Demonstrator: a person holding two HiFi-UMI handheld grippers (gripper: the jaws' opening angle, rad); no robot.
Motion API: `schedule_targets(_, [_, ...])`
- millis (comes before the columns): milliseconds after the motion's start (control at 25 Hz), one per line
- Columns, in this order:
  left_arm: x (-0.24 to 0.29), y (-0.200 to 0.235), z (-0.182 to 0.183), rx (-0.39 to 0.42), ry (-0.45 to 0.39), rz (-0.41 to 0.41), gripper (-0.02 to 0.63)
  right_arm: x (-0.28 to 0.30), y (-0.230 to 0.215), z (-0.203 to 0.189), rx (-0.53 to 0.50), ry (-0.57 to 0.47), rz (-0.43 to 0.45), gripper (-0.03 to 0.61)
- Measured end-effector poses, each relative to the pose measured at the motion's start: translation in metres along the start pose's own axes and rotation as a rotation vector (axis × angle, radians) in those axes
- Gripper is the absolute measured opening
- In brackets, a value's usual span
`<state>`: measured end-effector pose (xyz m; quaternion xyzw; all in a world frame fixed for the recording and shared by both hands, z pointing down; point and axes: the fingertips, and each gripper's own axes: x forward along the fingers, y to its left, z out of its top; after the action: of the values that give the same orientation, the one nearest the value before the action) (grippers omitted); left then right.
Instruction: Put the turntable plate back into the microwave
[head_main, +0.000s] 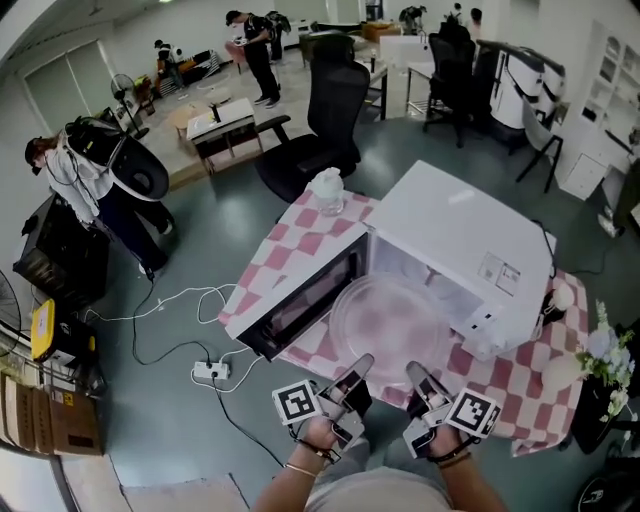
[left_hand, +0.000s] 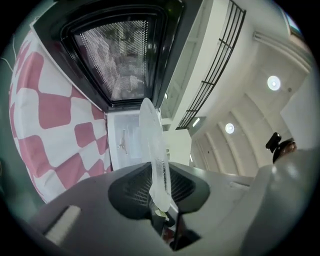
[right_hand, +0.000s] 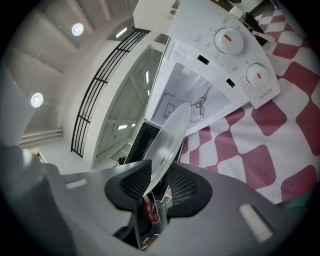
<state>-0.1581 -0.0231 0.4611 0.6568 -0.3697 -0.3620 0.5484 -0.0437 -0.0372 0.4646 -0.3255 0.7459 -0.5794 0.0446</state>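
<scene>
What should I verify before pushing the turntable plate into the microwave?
1. Left gripper shut on the turntable plate rim: ok.
2. Right gripper shut on the rim: ok.
3. Door of the microwave swung open: ok.
4. Cavity free of loose things: ok, only its drive hub shows.
5. Plate seated on the hub: not ok, held in front of the opening.
6. Plate level: cannot tell.

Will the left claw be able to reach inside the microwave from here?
Probably yes: the microwave door stands wide open, and only the glass plate that the left claw grips lies between it and the opening.
</scene>
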Motion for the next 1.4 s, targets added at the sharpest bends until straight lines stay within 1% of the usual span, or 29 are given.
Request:
schedule_targets(120, [0.012, 0.004, 0.002, -0.015, 0.043, -0.014, 0.069, 0.007, 0.003, 0.008, -0.018, -0.034, 0.046, 0.094])
schedule_targets(200, [0.017, 0.009, 0.002, -0.025, 0.066, -0.019, 0.069, 0.006, -0.003, 0.009, 0.007, -0.048, 0.011, 0.094])
schedule_targets(240, [0.020, 0.011, 0.004, -0.023, 0.077, -0.025, 0.069, 0.009, -0.002, 0.011, -0.001, -0.059, 0.026, 0.094])
schedule_targets(320, [0.027, 0.014, 0.007, -0.023, 0.098, -0.038, 0.068, 0.017, 0.008, 0.019, -0.047, -0.085, 0.111, 0.094])
schedule_targets(360, [0.030, 0.016, 0.007, -0.029, 0.107, -0.038, 0.069, 0.019, 0.005, 0.020, -0.036, -0.093, 0.105, 0.094])
schedule_targets(440, [0.035, 0.023, 0.006, -0.044, 0.122, -0.025, 0.069, 0.016, -0.016, 0.014, 0.055, -0.095, -0.002, 0.094])
schedule_targets(480, [0.036, 0.026, 0.006, -0.049, 0.129, -0.018, 0.069, 0.016, -0.023, 0.013, 0.085, -0.094, -0.030, 0.094])
schedule_targets(600, [0.038, 0.031, 0.009, -0.036, 0.157, -0.011, 0.069, 0.019, -0.031, 0.008, 0.140, -0.095, -0.062, 0.094])
schedule_targets(720, [0.042, 0.034, 0.014, -0.024, 0.177, -0.018, 0.069, 0.024, -0.030, 0.010, 0.147, -0.108, -0.052, 0.094])
schedule_targets(760, [0.044, 0.034, 0.015, -0.027, 0.181, -0.022, 0.069, 0.027, -0.027, 0.012, 0.131, -0.113, -0.033, 0.094])
schedule_targets(840, [0.047, 0.036, 0.015, -0.039, 0.186, -0.022, 0.071, 0.034, -0.016, 0.022, 0.051, -0.126, 0.057, 0.094])
schedule_targets(880, [0.048, 0.037, 0.014, -0.044, 0.188, -0.020, 0.071, 0.035, -0.015, 0.024, 0.038, -0.129, 0.068, 0.094])
schedule_targets(960, [0.051, 0.039, 0.015, -0.049, 0.193, -0.018, 0.071, 0.036, -0.019, 0.025, 0.045, -0.134, 0.050, 0.094])
schedule_targets(1120, [0.057, 0.042, 0.016, -0.055, 0.203, -0.014, 0.071, 0.037, -0.021, 0.031, 0.051, -0.158, 0.042, 0.094])
schedule_targets(1280, [0.065, 0.045, 0.018, -0.043, 0.212, -0.016, 0.071, 0.039, -0.027, 0.035, 0.045, -0.174, 0.015, 0.094])
schedule_targets(1400, [0.071, 0.047, 0.021, -0.048, 0.210, -0.021, 0.071, 0.043, -0.028, 0.041, 0.050, -0.191, 0.022, 0.094])
